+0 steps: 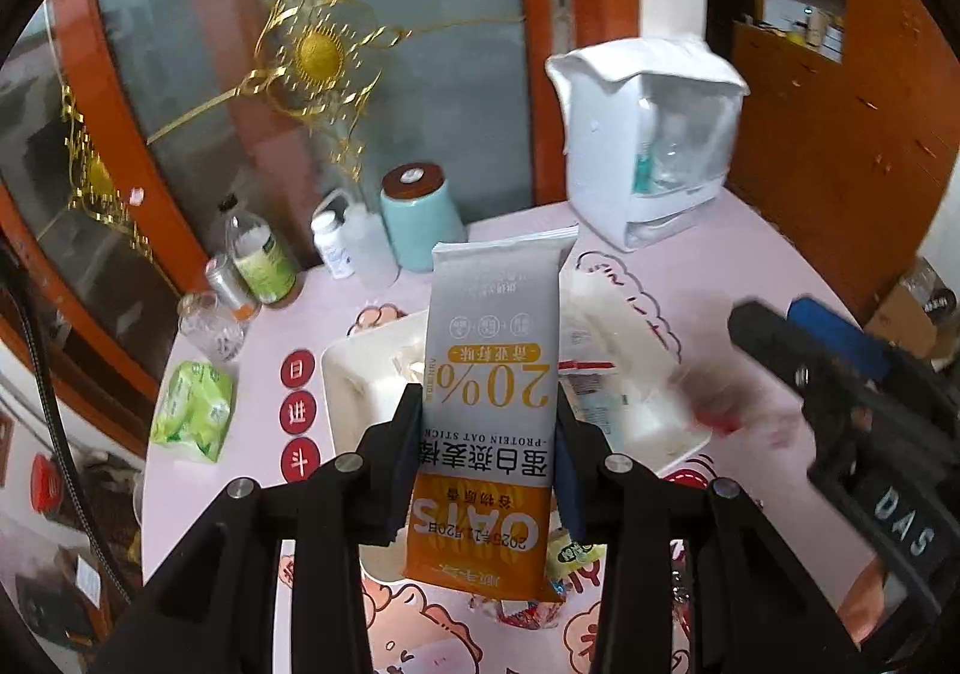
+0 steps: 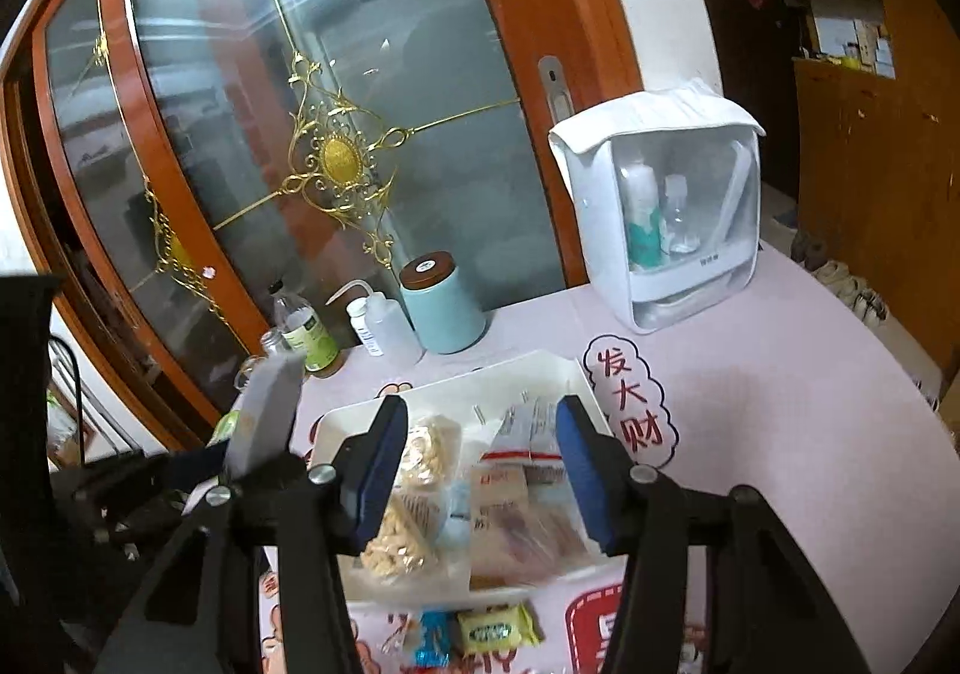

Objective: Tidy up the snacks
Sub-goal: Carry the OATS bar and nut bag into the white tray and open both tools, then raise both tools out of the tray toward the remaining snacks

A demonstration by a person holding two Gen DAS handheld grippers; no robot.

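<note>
My left gripper (image 1: 489, 470) is shut on a grey-and-orange oat stick packet (image 1: 492, 374), held upright and upside down above the pink table. Behind and below it lies a white tray (image 1: 354, 386). In the right wrist view that tray (image 2: 480, 374) holds clear-wrapped puffed grain bars (image 2: 414, 494), a brown packet (image 2: 504, 500) and white packets (image 2: 534, 428). My right gripper (image 2: 480, 470) hangs over the tray, open, with nothing between its blue pads. The held packet (image 2: 264, 416) shows at the left of this view. The right gripper (image 1: 798, 332) appears blurred at the right of the left wrist view.
Small loose snacks, a yellow one (image 2: 498, 629) and a blue one (image 2: 432, 635), lie on the table in front of the tray. At the back stand a white organizer box (image 2: 660, 206), a teal canister (image 2: 441, 308) and bottles (image 2: 303, 335). A green tissue pack (image 1: 192, 410) lies left.
</note>
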